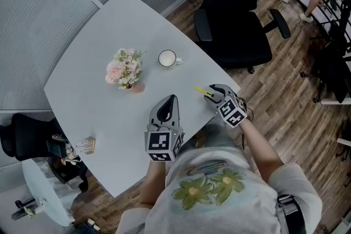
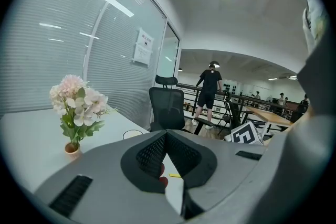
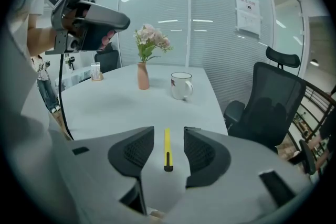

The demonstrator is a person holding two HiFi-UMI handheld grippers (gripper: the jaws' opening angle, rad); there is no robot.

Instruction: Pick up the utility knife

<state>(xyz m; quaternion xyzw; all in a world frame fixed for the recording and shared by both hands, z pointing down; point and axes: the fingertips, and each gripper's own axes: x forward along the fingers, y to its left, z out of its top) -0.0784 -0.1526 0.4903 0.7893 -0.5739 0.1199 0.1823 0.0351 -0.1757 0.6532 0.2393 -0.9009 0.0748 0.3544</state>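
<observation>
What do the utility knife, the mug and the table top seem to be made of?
The utility knife looks like plastic: a matte yellow body with a black end. The mug is probably glazed ceramic, smooth and glossy white. The table is perhaps laminate or painted board, smooth pale grey with a faint sheen.

Your grey two-jaw left claw [image 1: 170, 100] [image 2: 166, 136] is held out in front of your chest. It points toward 12 o'clock, its black-padded jaws pressed together at the tips. Your grey two-jaw right claw [image 1: 210, 90] [image 3: 169, 132] sits at 2 o'clock from it, aimed toward 10 o'clock, jaws standing apart. Your bare right forearm [image 1: 259, 145] runs back toward 5 o'clock, and your left forearm [image 1: 153, 175] drops toward 6.
</observation>
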